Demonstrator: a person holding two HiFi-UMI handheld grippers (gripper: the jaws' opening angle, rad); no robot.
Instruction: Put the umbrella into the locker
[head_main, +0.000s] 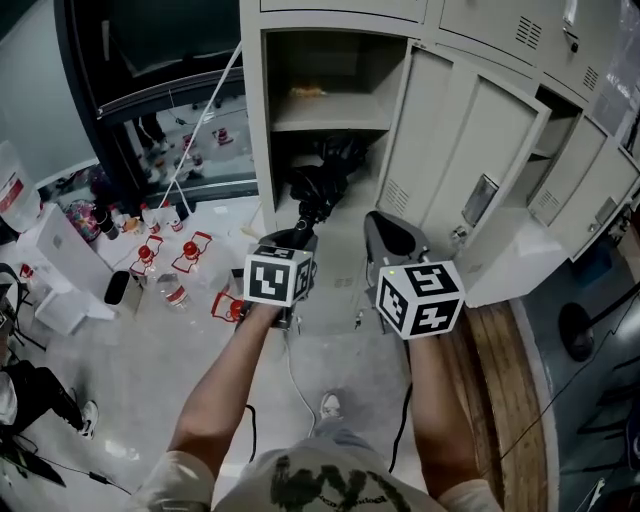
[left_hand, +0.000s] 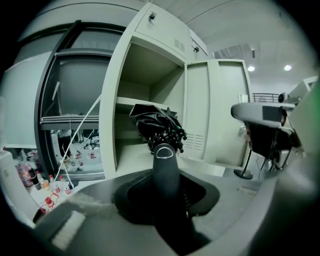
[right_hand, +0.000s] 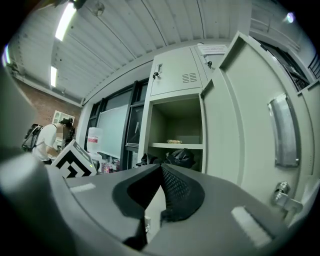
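With fingers (left_hand: 132, 192) of the left gripper (left_hand: 165, 182), gripped the black folded fabric umbrella (left_hand: 157, 125) by its handle, canopy ahead of them reaching into the lower compartment of the pale grey metal locker (head_main: 255, 120), under its shelf (head_main: 330, 125). Kept the right gripper (right_hand: 160, 167) fingers (right_hand: 182, 192) pressed together, empty. Saw a small yellowish item (head_main: 308, 91) on that shelf. Noted the open locker door (head_main: 470, 150) right of both fingers, and red-capped plastic bottles (head_main: 190, 250) and a thin white cord (head_main: 205, 120) to their left.
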